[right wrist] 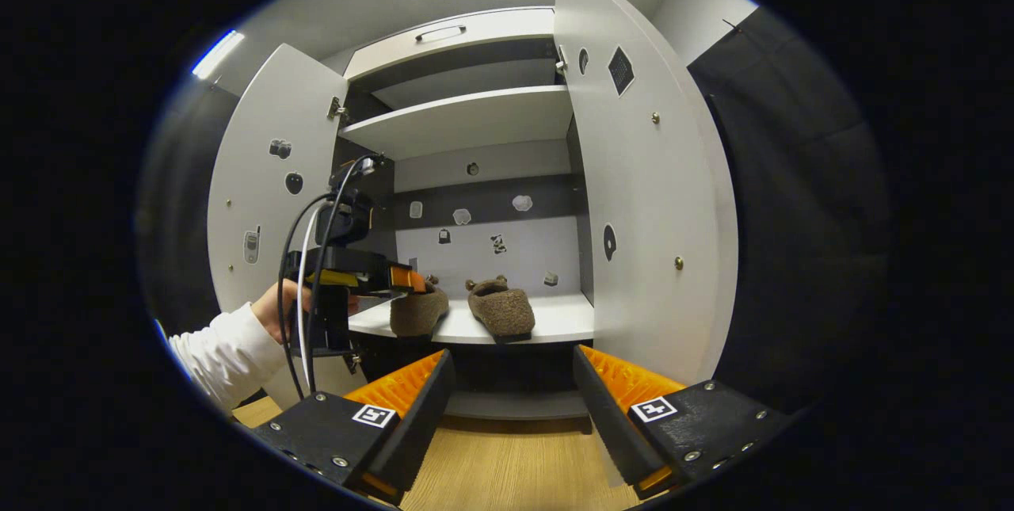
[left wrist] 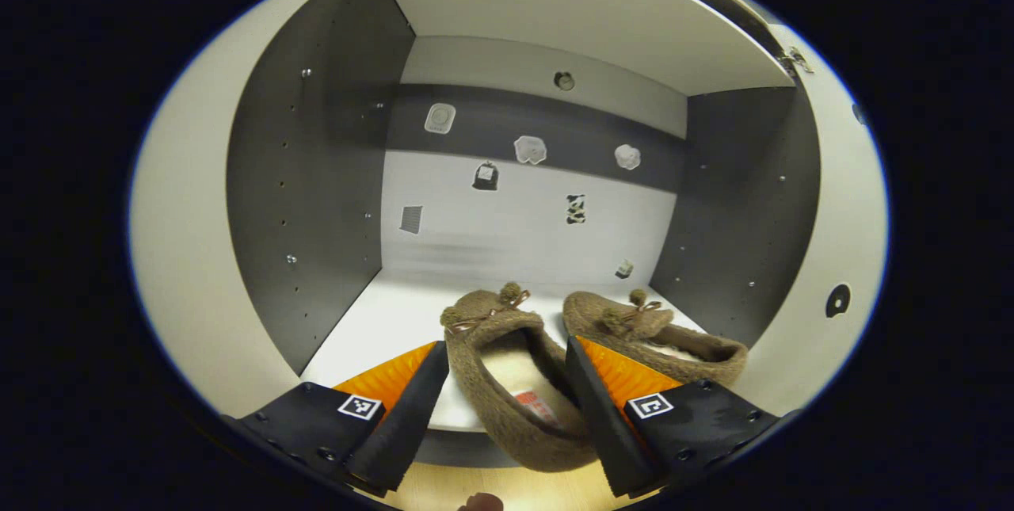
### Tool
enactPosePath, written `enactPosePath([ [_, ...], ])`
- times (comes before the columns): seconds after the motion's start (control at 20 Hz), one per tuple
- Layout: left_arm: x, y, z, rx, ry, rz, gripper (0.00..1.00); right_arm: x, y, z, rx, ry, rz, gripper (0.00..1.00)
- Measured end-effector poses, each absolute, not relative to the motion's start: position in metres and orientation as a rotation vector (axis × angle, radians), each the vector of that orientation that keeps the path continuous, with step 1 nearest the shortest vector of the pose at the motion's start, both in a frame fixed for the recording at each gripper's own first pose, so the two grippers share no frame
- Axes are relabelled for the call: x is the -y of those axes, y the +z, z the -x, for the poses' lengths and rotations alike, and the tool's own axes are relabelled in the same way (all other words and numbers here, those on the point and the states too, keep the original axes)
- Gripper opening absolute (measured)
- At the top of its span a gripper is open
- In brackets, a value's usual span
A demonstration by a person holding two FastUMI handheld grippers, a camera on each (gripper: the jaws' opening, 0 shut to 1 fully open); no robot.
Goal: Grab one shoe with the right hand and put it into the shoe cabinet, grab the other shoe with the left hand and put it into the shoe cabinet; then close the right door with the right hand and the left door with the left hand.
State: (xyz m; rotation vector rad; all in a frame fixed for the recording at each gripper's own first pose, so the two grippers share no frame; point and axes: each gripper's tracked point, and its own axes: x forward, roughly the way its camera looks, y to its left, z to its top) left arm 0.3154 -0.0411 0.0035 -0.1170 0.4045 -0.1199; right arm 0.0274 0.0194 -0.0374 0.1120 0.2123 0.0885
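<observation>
Both brown fuzzy felt slippers, one (left wrist: 515,384) between the left hand-held gripper's (left wrist: 507,408) spread fingers and one (right wrist: 501,309) beside it, sit on the white shoe cabinet's (right wrist: 634,178) lower shelf, looking light, soft and best pinched at the heel rim, while the right hand-held gripper (right wrist: 511,408) hangs spread before the cabinet.

A wooden floor (right wrist: 507,463) lies below; a ceiling light (right wrist: 215,53) glows top left; black cloth (right wrist: 792,202) hangs right.

Shoes: two, there they are, the left shoe (right wrist: 418,311) and the right shoe (right wrist: 501,309)
Doors: two, the left door (right wrist: 265,194) and the right door (right wrist: 646,202)
Grippers: two, the left gripper (right wrist: 410,280) and the right gripper (right wrist: 507,408)
Shelves: two, the lower shelf (right wrist: 562,319) and the upper shelf (right wrist: 467,124)
</observation>
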Motion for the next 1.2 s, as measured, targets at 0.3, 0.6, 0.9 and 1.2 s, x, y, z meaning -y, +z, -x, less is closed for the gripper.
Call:
enactPosePath([
  [0.3,0.05,0.044,-0.258,-0.287,-0.144,0.102,0.97,-0.027,-0.033,-0.023,-0.205,0.111,-0.11,0.92],
  [0.6,0.023,0.072,-0.19,-0.163,-0.06,0.048,0.96,-0.029,-0.023,-0.012,-0.174,0.126,-0.097,0.92],
  [0.9,0.003,0.059,-0.121,-0.126,0.018,0.021,0.97,-0.032,-0.027,-0.004,-0.176,0.152,-0.096,0.92],
  [1.2,-0.012,0.032,-0.078,-0.103,0.093,-0.022,0.96,-0.025,-0.041,0.012,-0.224,0.168,-0.106,0.92],
])
